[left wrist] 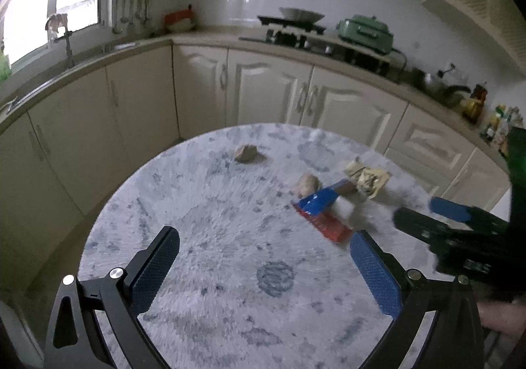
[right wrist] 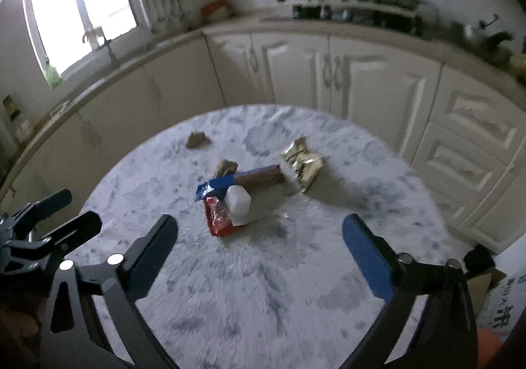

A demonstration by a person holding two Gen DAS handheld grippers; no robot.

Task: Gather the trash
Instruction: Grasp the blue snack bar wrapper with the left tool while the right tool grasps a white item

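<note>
On the round marbled table point(right wrist: 263, 286) in front of you lies the trash, gathered a little past the middle; a blue wrapper point(right wrist: 217, 186) crosses a brown bar-shaped packet point(right wrist: 263, 175), a red foil wrapper point(right wrist: 218, 217) lies under their near end, and a small white bottle point(right wrist: 238, 204) sits on top of the red one; just beyond, to the right, is a crumpled gold foil packet point(right wrist: 300, 163); a small brown crumpled scrap point(right wrist: 227, 166) touches the far side of the pile, and another brown lump point(right wrist: 197, 139) sits well apart towards the far left edge; your right gripper point(right wrist: 259, 247) hangs over the table with its jaws wide apart and nothing between them, the pile just ahead of the fingertips; your left gripper point(left wrist: 264, 257) is likewise spread wide and empty, over bare tabletop with the pile off to its right; your right wrist view gives the pile from nearly straight on, so the bottle and the red foil read clearly, and it catches the left gripper at its left edge; your left wrist view sees the pile from the side and blurred, with the right gripper point(left wrist: 424, 214) coming in from the right edge; it alone shows the green appliance point(left wrist: 365, 32) on the counter sharply and the bottles point(left wrist: 476, 102) at the counter's right end.
</note>
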